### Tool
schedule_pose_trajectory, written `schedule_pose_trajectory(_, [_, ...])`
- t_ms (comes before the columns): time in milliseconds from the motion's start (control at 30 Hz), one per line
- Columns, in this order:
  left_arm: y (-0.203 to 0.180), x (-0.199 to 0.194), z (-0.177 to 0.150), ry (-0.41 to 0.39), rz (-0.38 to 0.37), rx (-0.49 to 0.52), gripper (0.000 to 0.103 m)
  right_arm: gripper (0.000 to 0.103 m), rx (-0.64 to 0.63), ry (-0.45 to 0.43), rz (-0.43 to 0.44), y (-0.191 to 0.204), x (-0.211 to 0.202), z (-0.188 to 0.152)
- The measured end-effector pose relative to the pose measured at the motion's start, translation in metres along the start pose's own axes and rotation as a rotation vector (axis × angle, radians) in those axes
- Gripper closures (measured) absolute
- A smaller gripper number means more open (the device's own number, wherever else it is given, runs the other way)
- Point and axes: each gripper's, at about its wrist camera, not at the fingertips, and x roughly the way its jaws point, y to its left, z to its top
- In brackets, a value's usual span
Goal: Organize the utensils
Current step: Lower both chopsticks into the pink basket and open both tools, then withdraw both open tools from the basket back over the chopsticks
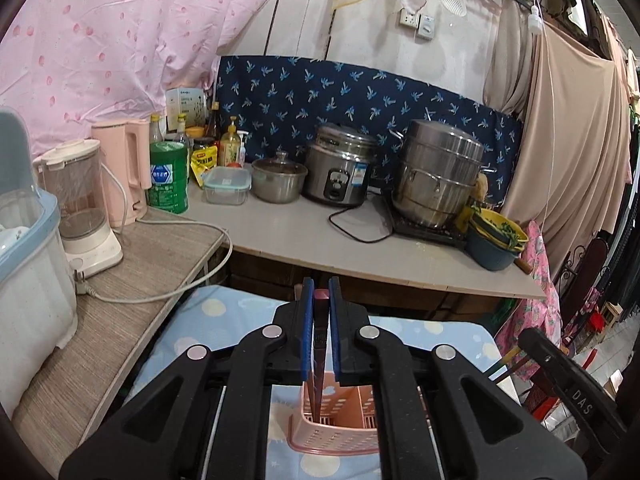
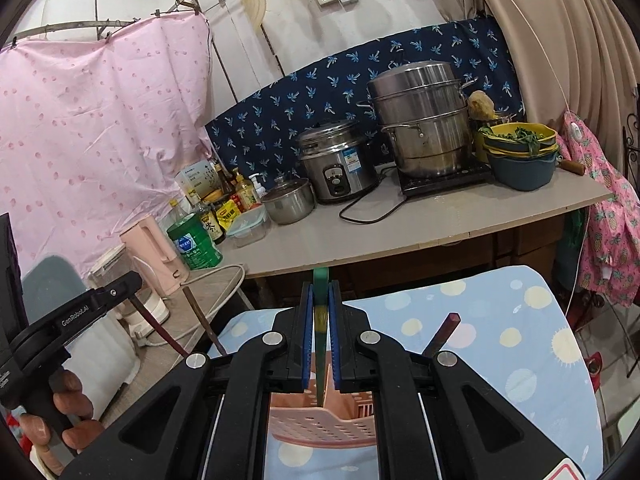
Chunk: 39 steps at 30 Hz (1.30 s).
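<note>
A pink perforated utensil holder [image 1: 340, 428] stands on a blue dotted cloth [image 1: 224, 308]. My left gripper [image 1: 321, 300] is shut on a dark red chopstick [image 1: 320, 344] whose lower end dips into the holder. My right gripper [image 2: 320, 304] is shut on a green utensil handle [image 2: 321, 320] that points down into the same holder [image 2: 320, 424]. More dark chopsticks [image 2: 200, 320] lean out on the left, one chopstick [image 2: 442, 334] on the right. The left gripper's body [image 2: 80, 320] shows at the left of the right wrist view.
A counter [image 1: 304, 236] behind holds a rice cooker [image 1: 340, 168], a steel steamer pot [image 1: 440, 172], a small lidded pot [image 1: 278, 180], bottles and a green can [image 1: 168, 176]. A side table [image 1: 152, 264] at left carries a blender [image 1: 80, 204], a kettle and a plastic bin [image 1: 28, 272].
</note>
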Motion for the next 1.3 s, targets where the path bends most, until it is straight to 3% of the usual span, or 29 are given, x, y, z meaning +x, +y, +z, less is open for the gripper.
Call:
schedule_pose_trajectory(167, [0.004,-0.001,-0.005,0.002,0.02,0.004,0.094,0.09,-0.013,-0.002,-0.005,0.002,-0.004,-0.001])
schedule_pose_trajectory(400, [0.01,-0.007,-0.009,0.008,0.032,0.0,0.072,0.09,-0.017,-0.005,0.004,0.004,-0.015,-0.005])
schedule_pose_trajectory(833, [0.023,-0.029,-0.035,0.048,0.051,0.008,0.071,0.089,-0.053,0.012,0.024,0.012,-0.05,-0.032])
schedule_pose_trajectory(1300, [0.04,-0.067,-0.123,0.167,0.044,0.054,0.071,0.089,-0.046,0.135,0.018,0.006,-0.095,-0.125])
